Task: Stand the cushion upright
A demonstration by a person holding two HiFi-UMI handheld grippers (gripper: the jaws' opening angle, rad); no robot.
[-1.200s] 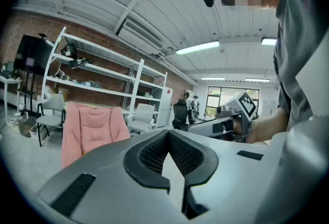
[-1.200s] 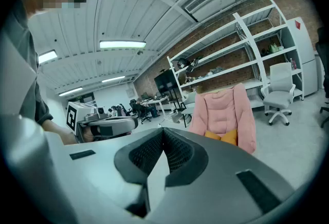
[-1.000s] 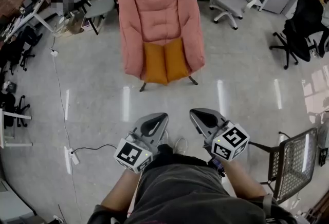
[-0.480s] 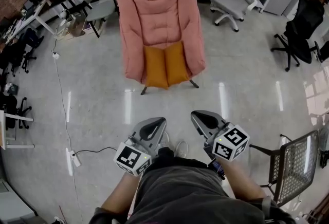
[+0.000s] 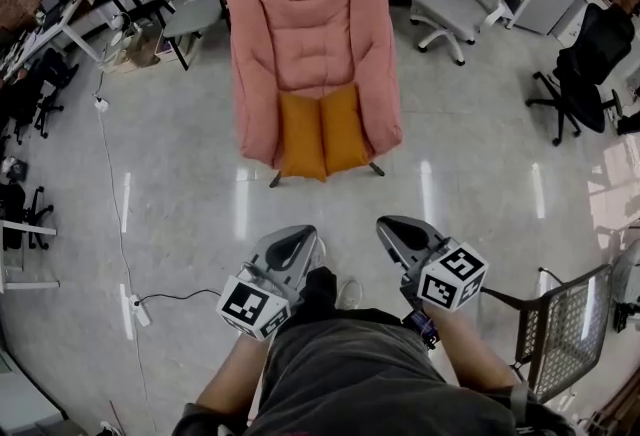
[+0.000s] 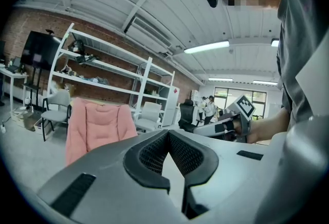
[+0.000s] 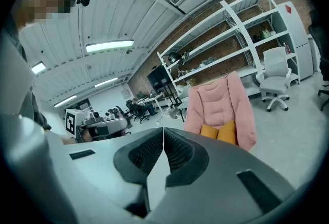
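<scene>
Approach stage, as I judge it; both tools are held low before the person's body with nothing gripped; the left gripper [image 5: 303, 238] has its jaws pressed together on nothing, and the right gripper [image 5: 392, 226] is likewise closed and empty; the orange cushion [image 5: 322, 132] lies well ahead of both pairs of fingertips, flat on the seat of the pink armchair [image 5: 310, 34], creased down its middle and reaching the seat's front edge; the next move likely calls for crossing the gap, parting the jaws, taking the cushion's near edge and tipping it up against the backrest; the shiny floor [image 5: 330, 194] straight ahead of the fingertips is bare; a mesh chair [image 5: 560, 324] stands off to the right of the right fingertips, a cable [image 5: 170, 294] trails left of the left ones, both off the straight line; the armchair's padded wings hem the cushion at either side, so entry from the front looks easiest
</scene>
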